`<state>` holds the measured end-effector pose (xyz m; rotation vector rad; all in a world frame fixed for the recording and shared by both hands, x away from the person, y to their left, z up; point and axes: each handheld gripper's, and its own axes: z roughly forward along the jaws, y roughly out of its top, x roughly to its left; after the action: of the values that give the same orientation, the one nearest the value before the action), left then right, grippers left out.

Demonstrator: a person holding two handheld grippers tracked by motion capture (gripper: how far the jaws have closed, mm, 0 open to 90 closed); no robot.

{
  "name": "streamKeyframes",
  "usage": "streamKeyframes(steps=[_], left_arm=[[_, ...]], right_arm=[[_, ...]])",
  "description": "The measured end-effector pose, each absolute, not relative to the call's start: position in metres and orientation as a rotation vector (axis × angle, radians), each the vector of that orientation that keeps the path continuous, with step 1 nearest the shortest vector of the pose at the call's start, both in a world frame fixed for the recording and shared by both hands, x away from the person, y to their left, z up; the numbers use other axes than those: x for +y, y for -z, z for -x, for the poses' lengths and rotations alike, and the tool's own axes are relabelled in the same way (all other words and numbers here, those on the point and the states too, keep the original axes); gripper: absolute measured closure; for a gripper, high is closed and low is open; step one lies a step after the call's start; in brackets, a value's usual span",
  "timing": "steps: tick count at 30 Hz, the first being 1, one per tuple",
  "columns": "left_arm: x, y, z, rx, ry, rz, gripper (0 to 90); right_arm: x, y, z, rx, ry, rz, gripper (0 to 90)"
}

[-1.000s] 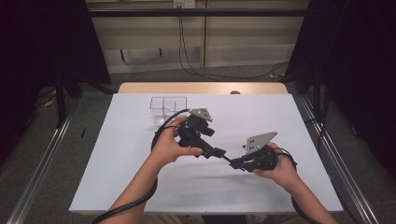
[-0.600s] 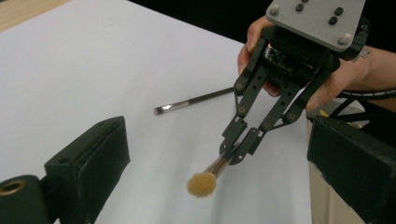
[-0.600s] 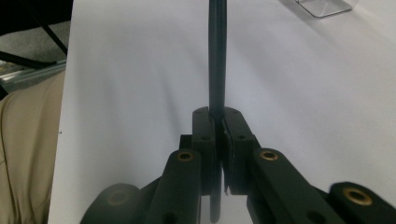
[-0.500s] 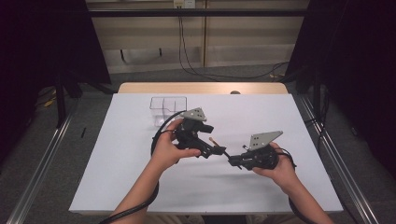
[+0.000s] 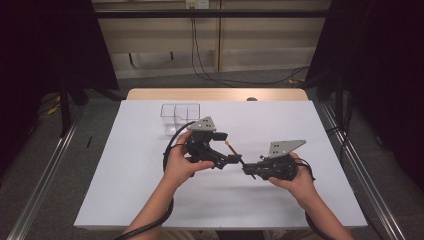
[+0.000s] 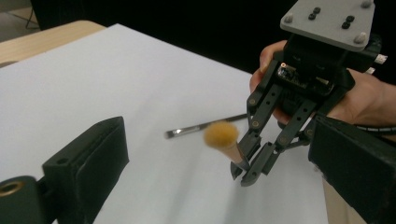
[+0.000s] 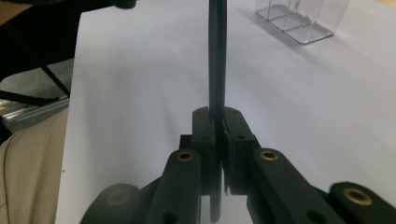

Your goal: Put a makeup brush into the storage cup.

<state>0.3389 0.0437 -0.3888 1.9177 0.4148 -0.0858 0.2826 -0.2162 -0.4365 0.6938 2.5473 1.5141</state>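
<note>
My right gripper (image 5: 248, 170) (image 7: 218, 114) (image 6: 243, 175) is shut on the black handle of a makeup brush (image 7: 216, 56). The brush slants up and to the left from it in the high view and ends in a tan fluffy head (image 5: 228, 144) (image 6: 221, 134). My left gripper (image 5: 226, 149) (image 6: 217, 140) faces it with its jaws wide apart. The brush head hangs between those jaws and touches neither. A second, thin brush (image 6: 205, 127) lies flat on the white sheet behind it.
A clear plastic organiser (image 5: 180, 116) (image 7: 299, 18) with compartments stands at the back left of the white table cover (image 5: 325, 145). Both cables trail toward the near edge. Metal rails run along both sides of the table.
The left gripper has shifted slightly toward the right gripper, bringing the brush head between its open jaws. The right gripper has kept still, gripping the handle.
</note>
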Motion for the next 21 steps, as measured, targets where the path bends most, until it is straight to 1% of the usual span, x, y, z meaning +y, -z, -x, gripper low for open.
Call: streamKeyframes(steps=[4, 6, 10, 11, 13, 19, 21], left_arm=[[0.044, 0.391, -0.339, 0.424, 0.089, -1.892, 6.2], [0.045, 0.393, -0.339, 0.425, 0.086, -1.889, 9.8], [0.046, 0.395, -0.339, 0.433, 0.092, -1.871, 11.7], [0.046, 0.396, -0.338, 0.435, 0.094, -1.859, 14.4], [0.046, 0.396, -0.339, 0.429, 0.099, -1.849, 16.8], [0.046, 0.399, -0.339, 0.440, 0.128, -1.792, 31.2], [0.045, 0.400, -0.339, 0.440, 0.128, -1.780, 33.6]], right_arm=[[-0.215, 0.435, -0.283, 2.514, -1.555, -0.722, 85.4], [-0.214, 0.434, -0.283, 2.501, -1.561, -0.730, 85.4], [-0.213, 0.433, -0.283, 2.467, -1.588, -0.748, 85.4], [-0.213, 0.433, -0.283, 2.459, -1.596, -0.755, 85.4], [-0.213, 0.432, -0.284, 2.443, -1.603, -0.768, 85.4], [-0.210, 0.431, -0.284, 2.419, -1.622, -0.786, 85.4], [-0.210, 0.430, -0.284, 2.404, -1.632, -0.794, 85.4]])
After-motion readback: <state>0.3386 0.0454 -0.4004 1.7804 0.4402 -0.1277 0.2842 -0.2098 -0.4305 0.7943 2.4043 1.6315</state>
